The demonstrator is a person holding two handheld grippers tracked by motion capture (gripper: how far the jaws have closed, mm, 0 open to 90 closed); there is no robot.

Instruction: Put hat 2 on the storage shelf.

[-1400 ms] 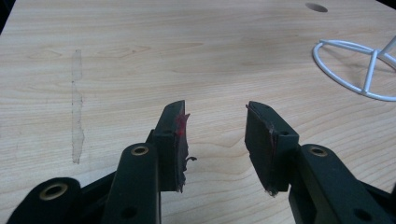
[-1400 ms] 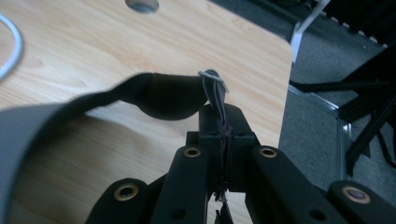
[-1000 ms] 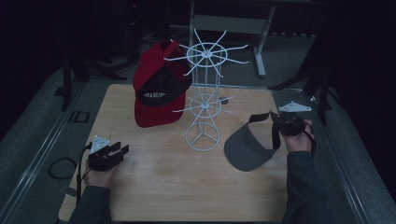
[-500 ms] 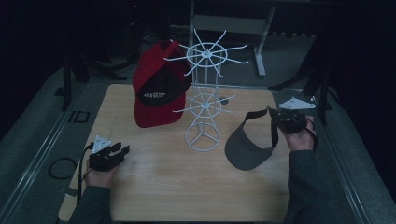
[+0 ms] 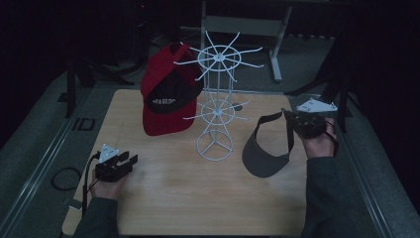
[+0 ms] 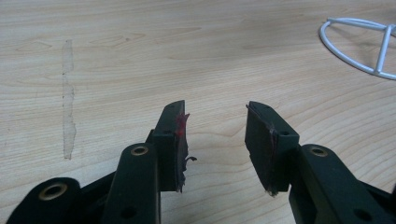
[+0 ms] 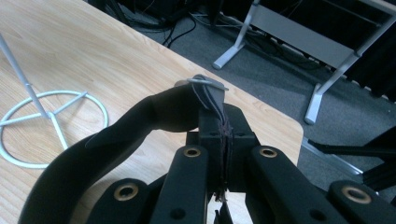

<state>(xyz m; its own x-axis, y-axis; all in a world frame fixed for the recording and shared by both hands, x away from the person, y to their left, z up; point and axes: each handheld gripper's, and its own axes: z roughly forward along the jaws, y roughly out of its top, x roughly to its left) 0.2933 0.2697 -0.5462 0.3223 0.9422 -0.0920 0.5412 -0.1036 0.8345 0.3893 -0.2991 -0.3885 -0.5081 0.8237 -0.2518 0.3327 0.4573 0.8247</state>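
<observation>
The right gripper (image 5: 292, 120) hangs raised at the table's edge — jaws clamped on the grey visor's (image 5: 262, 157) strap. The left gripper (image 5: 124, 161) rests low on the table (image 5: 168, 198), jaws apart, empty.

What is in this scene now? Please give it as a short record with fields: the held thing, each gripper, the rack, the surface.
held thing: grey visor, gripped by its strap, brim hanging just above the table
right gripper: shut on the visor's strap
left gripper: open, nothing between the jaws, low over the table
rack: white wire rack, upright at the table's middle
on rack: red cap hanging at its left side
surface: wooden table
</observation>
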